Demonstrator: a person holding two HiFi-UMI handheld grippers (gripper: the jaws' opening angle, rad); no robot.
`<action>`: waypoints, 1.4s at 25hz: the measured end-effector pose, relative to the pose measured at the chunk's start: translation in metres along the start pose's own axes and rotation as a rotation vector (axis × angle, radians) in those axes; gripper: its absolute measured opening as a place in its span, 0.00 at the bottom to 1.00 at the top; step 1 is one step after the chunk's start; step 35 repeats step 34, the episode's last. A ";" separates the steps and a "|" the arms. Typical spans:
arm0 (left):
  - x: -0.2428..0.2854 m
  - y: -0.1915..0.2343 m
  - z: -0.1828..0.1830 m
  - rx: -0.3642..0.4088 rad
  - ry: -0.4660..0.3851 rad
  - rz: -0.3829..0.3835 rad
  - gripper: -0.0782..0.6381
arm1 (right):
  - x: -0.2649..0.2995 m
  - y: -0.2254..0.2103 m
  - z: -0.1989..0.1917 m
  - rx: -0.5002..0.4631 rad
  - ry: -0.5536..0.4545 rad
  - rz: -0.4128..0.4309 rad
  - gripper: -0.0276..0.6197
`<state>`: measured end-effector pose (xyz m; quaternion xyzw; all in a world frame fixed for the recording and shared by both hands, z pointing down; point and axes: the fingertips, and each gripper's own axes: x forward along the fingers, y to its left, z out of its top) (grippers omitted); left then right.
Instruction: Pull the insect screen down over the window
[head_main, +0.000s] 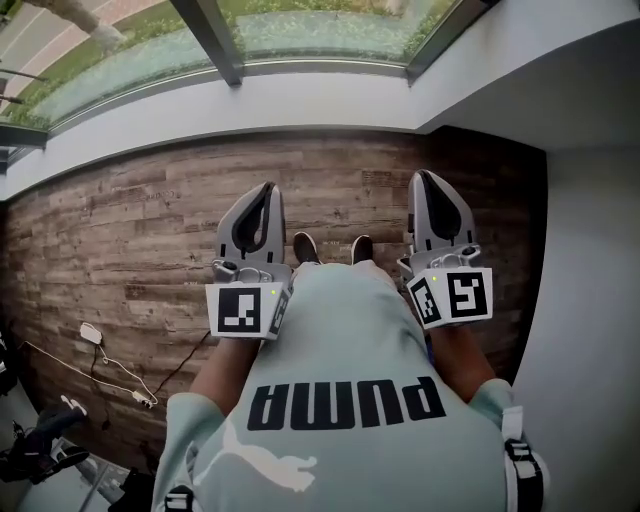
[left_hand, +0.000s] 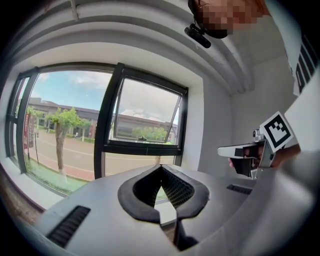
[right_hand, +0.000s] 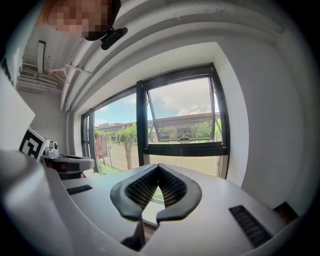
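A: Quick status; left gripper (head_main: 266, 195)?
B: Jaws pressed together tip to tip, nothing btwn them; it points fwd toward the window (left_hand: 106, 125), well short of it.
A: And the right gripper (head_main: 428, 185)?
B: Same; jaws closed, empty; held level w/ the left one, the two side by side and apart; in the head view the person's shoes (head_main: 305, 247) show btwn them.
A: Where's the window exactly?
B: Straight ahead; dark frame, set in a white wall above a white sill (head_main: 300, 100); the top-hung sash (right_hand: 182, 112) is tilted outward; fixed glass sits below it, more panes to its left.
A: The insect screen?
B: Can't pick it out in any view; the glass looks uncovered; a tree (left_hand: 62, 120), a street and buildings show clearly through it.
A: Anything else nearby?
B: Wood floor (head_main: 150, 230) underfoot; a small white block (head_main: 92, 332) w/ a thin cable lies on it at the person's left, near the wall; neither gripper touches anything.
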<state>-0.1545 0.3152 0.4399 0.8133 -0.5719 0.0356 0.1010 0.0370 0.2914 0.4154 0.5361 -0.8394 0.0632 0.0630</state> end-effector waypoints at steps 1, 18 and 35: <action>-0.002 -0.007 -0.004 -0.004 0.009 -0.013 0.13 | -0.007 0.003 -0.004 0.002 0.008 0.003 0.05; 0.012 -0.107 -0.009 0.034 0.012 -0.089 0.13 | -0.075 -0.045 -0.023 0.013 -0.001 -0.063 0.05; 0.026 -0.111 -0.002 0.046 0.003 -0.108 0.13 | -0.069 -0.055 -0.026 -0.003 0.010 -0.075 0.05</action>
